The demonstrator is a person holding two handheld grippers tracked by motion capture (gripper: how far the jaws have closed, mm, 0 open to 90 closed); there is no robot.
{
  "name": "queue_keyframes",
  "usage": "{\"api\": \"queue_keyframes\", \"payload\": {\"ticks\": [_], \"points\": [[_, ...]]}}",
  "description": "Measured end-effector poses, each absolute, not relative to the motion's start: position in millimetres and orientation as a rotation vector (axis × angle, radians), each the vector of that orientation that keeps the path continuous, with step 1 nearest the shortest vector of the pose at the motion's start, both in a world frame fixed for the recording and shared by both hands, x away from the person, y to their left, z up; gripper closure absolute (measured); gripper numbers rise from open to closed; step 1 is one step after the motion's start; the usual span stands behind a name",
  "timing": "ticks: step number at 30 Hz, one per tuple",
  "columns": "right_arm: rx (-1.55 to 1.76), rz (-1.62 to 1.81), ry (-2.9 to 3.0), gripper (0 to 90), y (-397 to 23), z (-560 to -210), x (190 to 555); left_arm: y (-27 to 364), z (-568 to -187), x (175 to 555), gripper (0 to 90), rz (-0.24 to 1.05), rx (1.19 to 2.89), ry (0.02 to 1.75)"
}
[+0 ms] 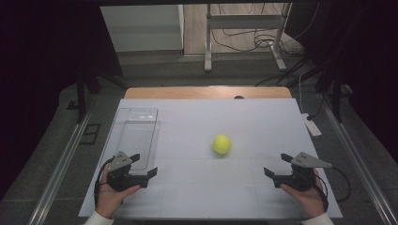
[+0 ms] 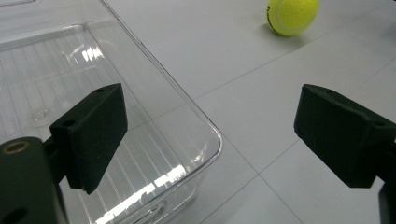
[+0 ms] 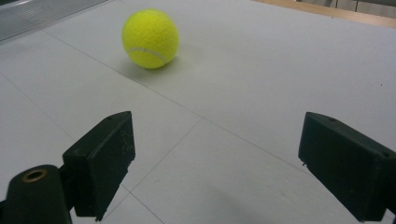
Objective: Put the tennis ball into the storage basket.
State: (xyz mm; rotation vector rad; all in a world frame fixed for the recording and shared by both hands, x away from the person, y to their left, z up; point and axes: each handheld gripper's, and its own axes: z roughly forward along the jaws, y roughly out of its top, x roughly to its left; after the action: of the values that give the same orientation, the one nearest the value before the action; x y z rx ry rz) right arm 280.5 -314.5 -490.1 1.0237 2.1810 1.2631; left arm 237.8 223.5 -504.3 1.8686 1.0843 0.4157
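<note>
Both hand-held two-jaw grippers sat nearest the camera at the front edge of the white, matte table surface [image 1: 206,117], each cradled in a hand entering from below. On the left gripper [image 1: 144,165], the black block-shaped jaws stood wide apart with nothing between them, one jaw hanging over the near corner of the clear, rigid plastic tray [image 1: 136,136], a shallow rectangular bin with rounded corners, a ribbed floor and a glossy rim. On the right gripper [image 1: 277,165], the jaws were likewise spread wide and empty, pointing across the table toward the centre. Beyond both tools, well apart from each and to the right of the tray, the yellow-green felt-covered tennis ball [image 1: 221,144] rested on the bare surface, with a pale curved seam visible on its side. Judged from its appearance, the ball would be light, springy and slightly compressible; its fuzzy nap should give the flat pads good friction, but its round form would let it roll if nudged off-centre. A grip across its widest diameter, pads on opposite sides, appeared most secure. Farther back lay a wooden table edge [image 1: 206,92], then a metal frame [image 1: 244,33] and cables on the floor.
</note>
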Motion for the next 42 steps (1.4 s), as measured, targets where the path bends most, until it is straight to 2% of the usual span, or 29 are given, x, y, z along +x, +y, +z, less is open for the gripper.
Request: {"api": "queue_keyframes", "payload": {"ticks": [42], "points": [[1.033, 1.255, 2.187, 11.6, -314, -493, 282, 208, -483, 249, 11.2, 0.375, 1.894, 1.037]]}}
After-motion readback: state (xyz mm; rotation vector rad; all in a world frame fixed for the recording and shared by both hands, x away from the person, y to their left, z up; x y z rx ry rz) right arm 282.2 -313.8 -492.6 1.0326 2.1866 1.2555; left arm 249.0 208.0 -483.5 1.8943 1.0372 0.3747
